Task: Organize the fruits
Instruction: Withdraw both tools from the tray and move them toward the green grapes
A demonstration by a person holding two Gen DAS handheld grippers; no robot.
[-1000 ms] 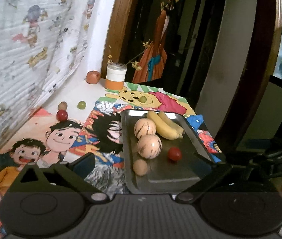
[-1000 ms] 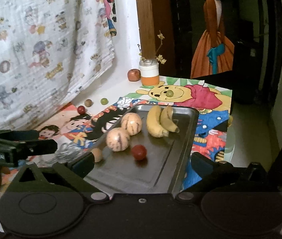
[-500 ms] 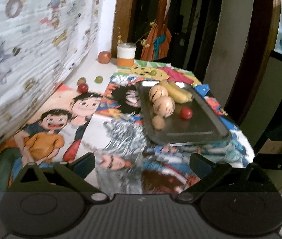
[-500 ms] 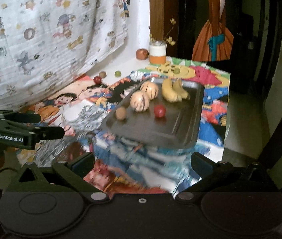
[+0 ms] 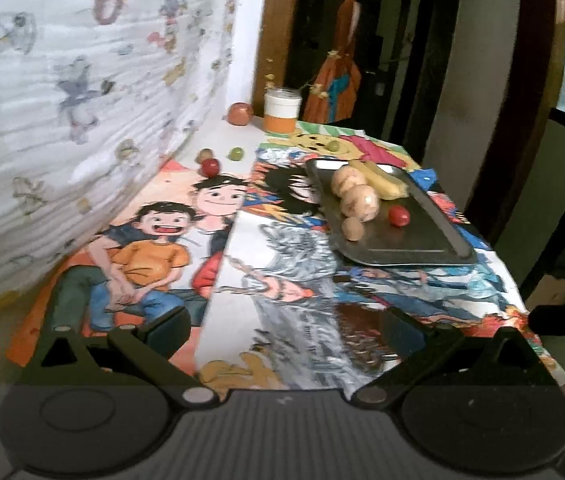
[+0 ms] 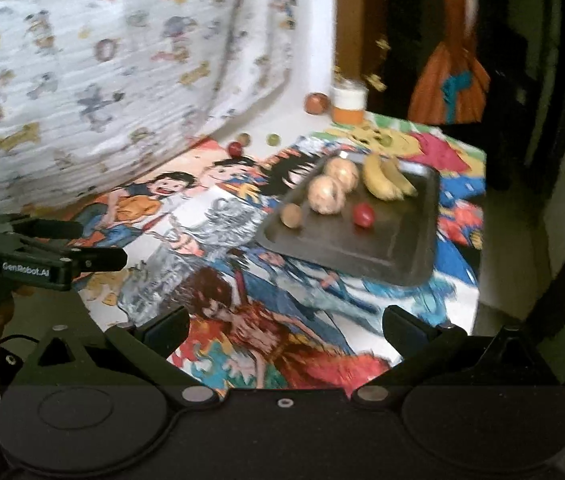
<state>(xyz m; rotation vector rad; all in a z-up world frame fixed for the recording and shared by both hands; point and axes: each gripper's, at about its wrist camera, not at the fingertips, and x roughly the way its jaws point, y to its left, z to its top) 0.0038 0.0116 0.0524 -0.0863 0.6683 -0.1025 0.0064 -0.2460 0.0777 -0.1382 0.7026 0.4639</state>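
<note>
Metal tray point(image 5: 422, 240) of fruit well beyond both parted, empty tongs point(image 5: 286, 332)

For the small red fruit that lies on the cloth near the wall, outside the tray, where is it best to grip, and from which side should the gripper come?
Grip the small red fruit across its middle, probably coming from above. It is round, so any width suits, but a brownish fruit lies close behind it and the hanging cloth is close on the left. So set the fingers left and right of it. The left gripper is open, empty and on that side.
</note>
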